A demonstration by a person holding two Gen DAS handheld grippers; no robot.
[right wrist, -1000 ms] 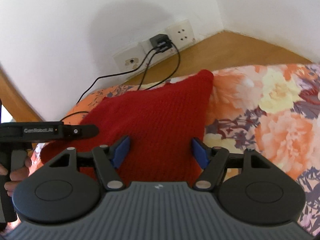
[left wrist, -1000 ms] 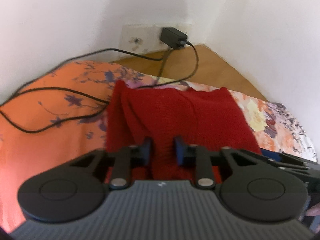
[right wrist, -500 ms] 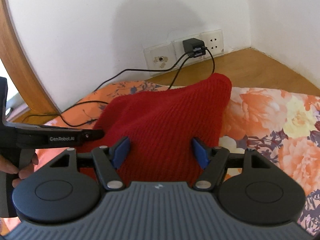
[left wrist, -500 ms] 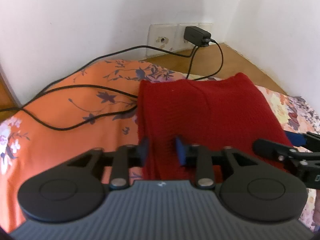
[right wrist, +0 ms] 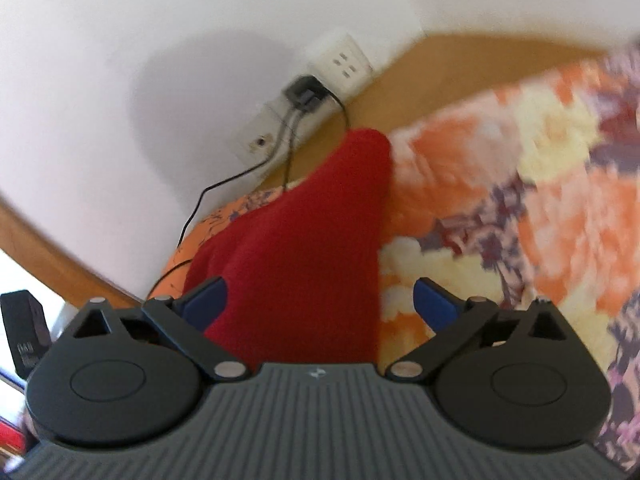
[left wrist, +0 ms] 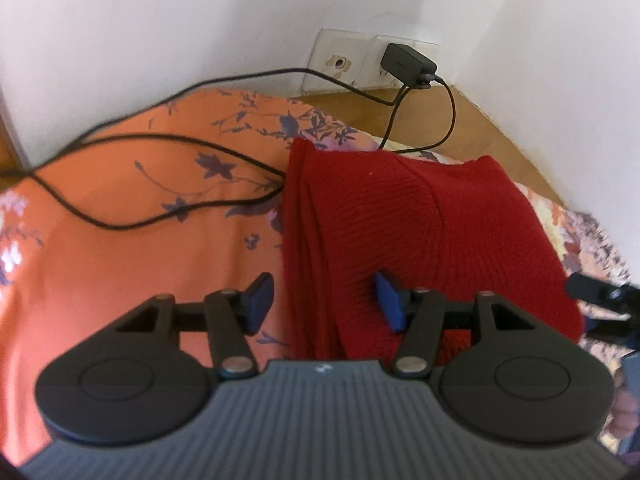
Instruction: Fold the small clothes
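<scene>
Left tongs: jaws about half apart, just been opening, folded left edge of the red knit garment lying between the blue pads, not pinched. Right tongs: spread as wide as they go, also just been opening, right edge of the same garment under the gap, nothing gripped.

Garment location: directly ahead of and beneath both tongs, flat on the floral bedspread; left of the left tongs, a black cable looping across the bedspread to the garment's edge; beyond the tongs, a charger plugged in at the wall.

Handling, as judged: soft, light, limp knit; thick enough to hold a crease loosely, likely to sag or slide open if lifted by one layer. Best taken at a near corner or along the stacked left edge, pinching all layers together.

Appearance: deep red, fine ribbed knit, already doubled over into a rough rectangle, several layers showing along the left side, a curved seam across the top face.
</scene>
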